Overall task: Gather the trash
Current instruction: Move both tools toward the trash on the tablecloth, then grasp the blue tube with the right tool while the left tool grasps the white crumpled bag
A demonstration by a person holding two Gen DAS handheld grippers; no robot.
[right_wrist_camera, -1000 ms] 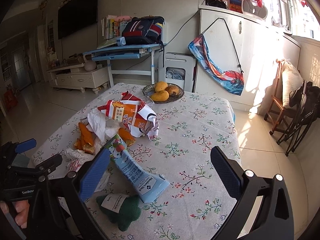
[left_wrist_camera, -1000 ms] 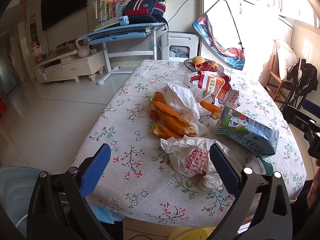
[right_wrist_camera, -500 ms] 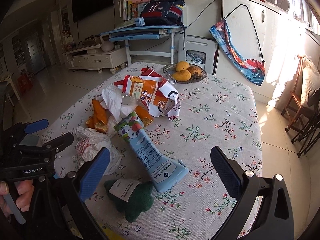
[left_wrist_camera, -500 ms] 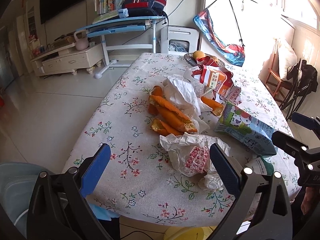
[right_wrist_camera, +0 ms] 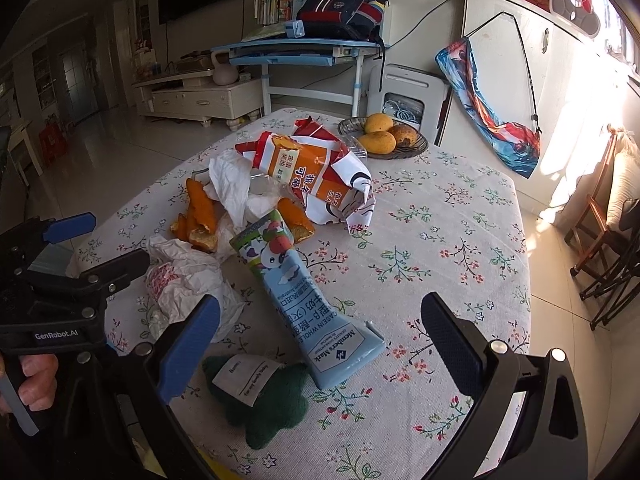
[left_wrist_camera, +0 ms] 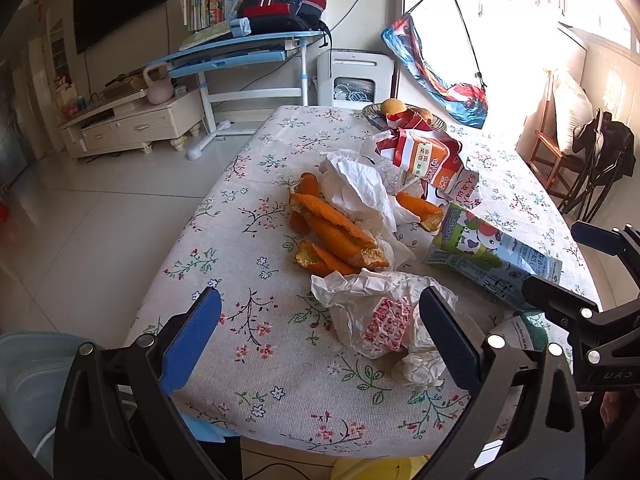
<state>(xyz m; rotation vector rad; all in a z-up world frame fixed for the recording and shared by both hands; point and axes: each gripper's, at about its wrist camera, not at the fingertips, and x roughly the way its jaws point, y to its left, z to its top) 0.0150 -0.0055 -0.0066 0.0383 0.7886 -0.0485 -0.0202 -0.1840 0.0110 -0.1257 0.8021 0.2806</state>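
Left gripper [left_wrist_camera: 320,334] above near table edge, jaws spread wide, empty, framing crumpled white wrapper [left_wrist_camera: 380,312]. Right gripper [right_wrist_camera: 320,344] likewise wide apart and empty, over flattened blue milk carton [right_wrist_camera: 304,292] and green felt piece [right_wrist_camera: 268,404]. Trash heaped mid-table on floral tablecloth [right_wrist_camera: 452,216]: orange peels [left_wrist_camera: 336,236], white tissue [left_wrist_camera: 356,188], torn orange-and-red bag [right_wrist_camera: 312,168]. Fruit bowl [right_wrist_camera: 412,148] at far edge.

Counter [right_wrist_camera: 460,216]: covered with a floral cloth.
Landmark: flattened milk carton [right_wrist_camera: 304,300], lying near the front edge.
Beside the carton: crumpled white wrapper [left_wrist_camera: 376,316], orange peels [left_wrist_camera: 332,236], white tissue [left_wrist_camera: 356,184].
Before it: green felt piece [right_wrist_camera: 268,412].
Behind it: torn orange snack bag [right_wrist_camera: 316,168].
Far end: fruit bowl [right_wrist_camera: 416,148].
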